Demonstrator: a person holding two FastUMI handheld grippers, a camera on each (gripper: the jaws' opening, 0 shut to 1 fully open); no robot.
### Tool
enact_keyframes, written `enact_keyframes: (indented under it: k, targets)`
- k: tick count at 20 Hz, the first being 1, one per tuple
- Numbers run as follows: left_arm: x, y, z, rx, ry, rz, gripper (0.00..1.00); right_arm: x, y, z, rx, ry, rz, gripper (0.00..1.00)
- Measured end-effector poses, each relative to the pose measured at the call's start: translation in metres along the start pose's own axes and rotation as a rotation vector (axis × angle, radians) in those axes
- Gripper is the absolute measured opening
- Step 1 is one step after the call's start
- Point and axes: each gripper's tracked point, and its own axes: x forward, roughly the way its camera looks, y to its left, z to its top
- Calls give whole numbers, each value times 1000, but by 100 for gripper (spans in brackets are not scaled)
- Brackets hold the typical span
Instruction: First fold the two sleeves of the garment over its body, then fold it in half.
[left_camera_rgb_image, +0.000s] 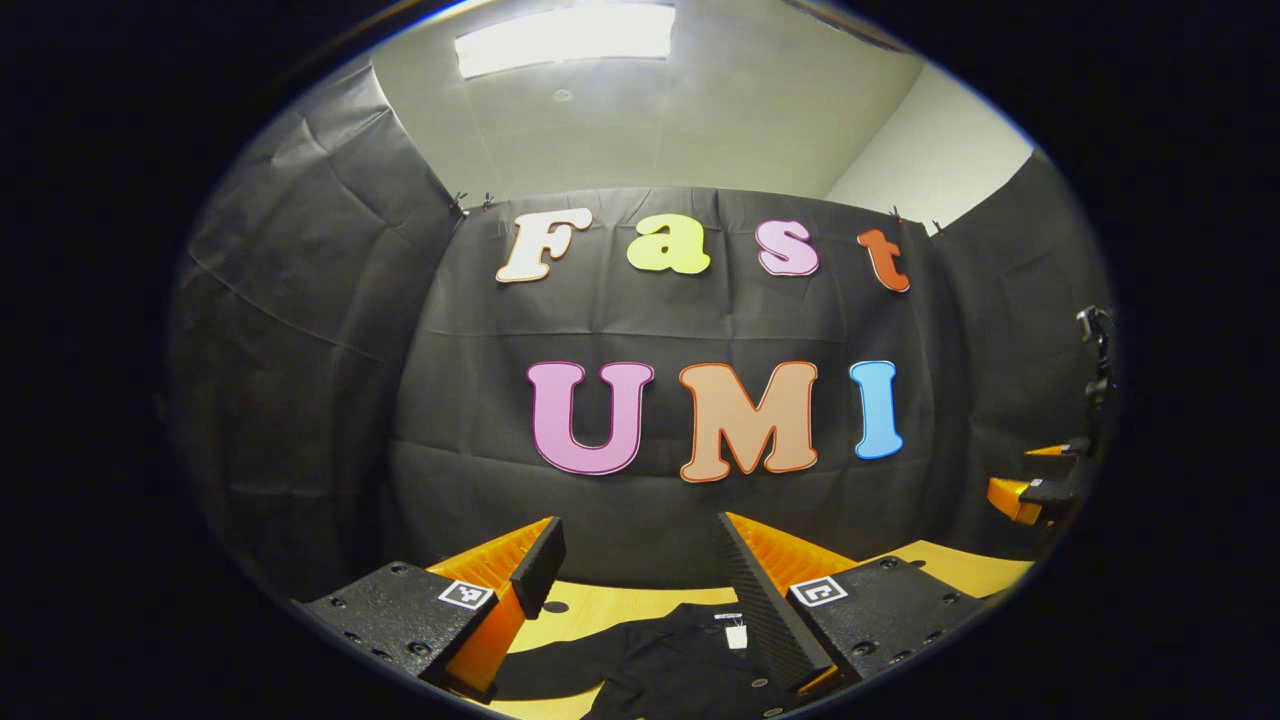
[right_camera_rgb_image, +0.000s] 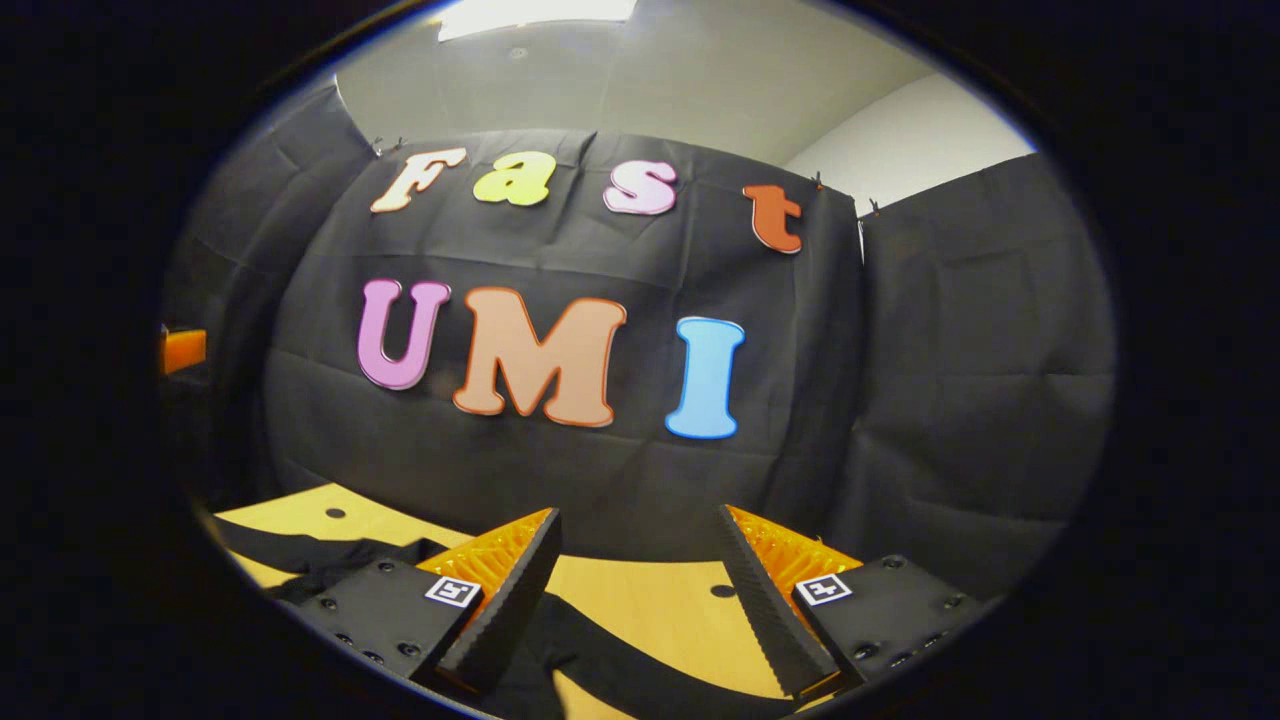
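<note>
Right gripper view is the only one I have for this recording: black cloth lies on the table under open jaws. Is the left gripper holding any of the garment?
Observer: No. The left gripper has its jaws open with nothing between them, above the black garment.
Operator: Which part of the garment is it over?
Observer: Probably the neck area: a white tag lies on the cloth beside one of its jaws.
Operator: Can you see my gripper from there?
Observer: Yes. The right gripper shows at the far right edge of the left gripper view, off to the side of the garment and beyond the wooden table.
</note>
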Motion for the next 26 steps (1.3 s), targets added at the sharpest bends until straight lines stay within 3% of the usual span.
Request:
enact_keyframes:
  k: [10, 18, 23, 26]
  targets:
    - [0, -12, -3, 22, 14, 24, 92, 32, -104, -187, -12, 422, -165, 99]
    - [1, -23, -11, 37, 39, 40, 92, 0, -138, -324, 51, 823, -194, 100]
    - [4, -46, -16, 45, 50, 22, 92, -13, -133, -352, 88, 975, -163, 100]
    - [8, -57, -18, 46, 55, 15, 93, -16, -129, -357, 158, 980, -150, 100]
